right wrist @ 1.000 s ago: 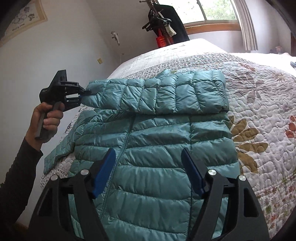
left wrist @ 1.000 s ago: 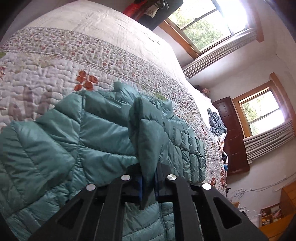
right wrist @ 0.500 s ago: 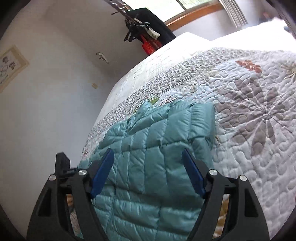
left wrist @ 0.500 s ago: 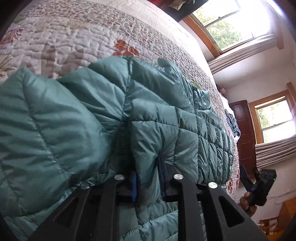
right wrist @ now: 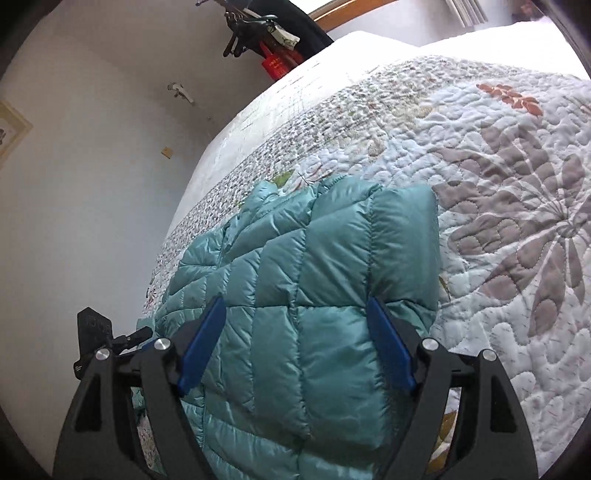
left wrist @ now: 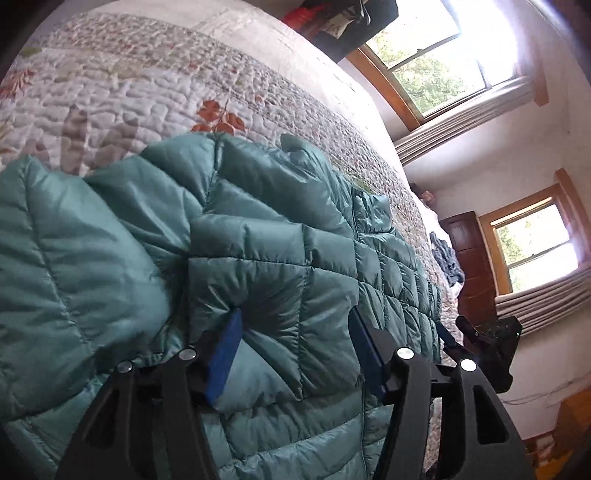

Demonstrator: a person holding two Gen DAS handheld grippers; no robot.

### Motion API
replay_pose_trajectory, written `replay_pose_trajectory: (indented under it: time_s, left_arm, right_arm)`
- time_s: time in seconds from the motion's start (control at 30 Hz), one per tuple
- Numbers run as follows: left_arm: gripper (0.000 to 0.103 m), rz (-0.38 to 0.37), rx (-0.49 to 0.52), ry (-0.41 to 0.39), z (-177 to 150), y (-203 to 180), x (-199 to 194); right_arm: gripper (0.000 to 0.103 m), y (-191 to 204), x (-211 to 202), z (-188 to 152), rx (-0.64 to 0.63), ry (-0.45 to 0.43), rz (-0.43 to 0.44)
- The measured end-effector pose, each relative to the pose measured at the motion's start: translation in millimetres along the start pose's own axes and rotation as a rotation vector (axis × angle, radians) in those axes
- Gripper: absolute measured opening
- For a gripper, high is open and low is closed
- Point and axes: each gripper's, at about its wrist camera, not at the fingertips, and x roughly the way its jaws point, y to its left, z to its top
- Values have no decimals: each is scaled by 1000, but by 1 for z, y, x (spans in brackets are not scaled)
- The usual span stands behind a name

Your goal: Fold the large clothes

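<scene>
A teal jacket (right wrist: pixel 317 295) is lying on the quilted bed (right wrist: pixel 498 155), one sleeve (right wrist: pixel 369 240) already crossing its chest. The left gripper (left wrist: pixel 295 350) and right gripper (right wrist: pixel 295 343) are hovering above it — both spread wide, holding nothing. The next fold is likely needing low, even pinches — puffy fabric springs back.

Quilt (right wrist: pixel 498 155) is bare and passable beyond and right of the puffer jacket (right wrist: pixel 332 277). Wall (right wrist: pixel 92 184) hems the bed's left edge. Hanging clothes (right wrist: pixel 273 33) crowd the far corner.
</scene>
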Motion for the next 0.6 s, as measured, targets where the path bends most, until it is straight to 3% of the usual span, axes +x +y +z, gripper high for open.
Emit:
replay_pose_trajectory:
  time_s: [0.13,0.3,0.47,0.6]
  left_arm:
    - [73,-108,-46,-57,-10,7,-28]
    - [84,-207,-84,-186,-46,31,-107]
    - [88,-182,-230,-333,-113,107,-197]
    - [88,-144,-362,-464,-169,166,-255]
  right_arm:
    - [79,29,3,-2,-58,23,40]
    - [79,64,43,-19,-133,124,51]
    - [79,74,77,-34,-168,191,1]
    - [79,87,67,-32,-171,165,56]
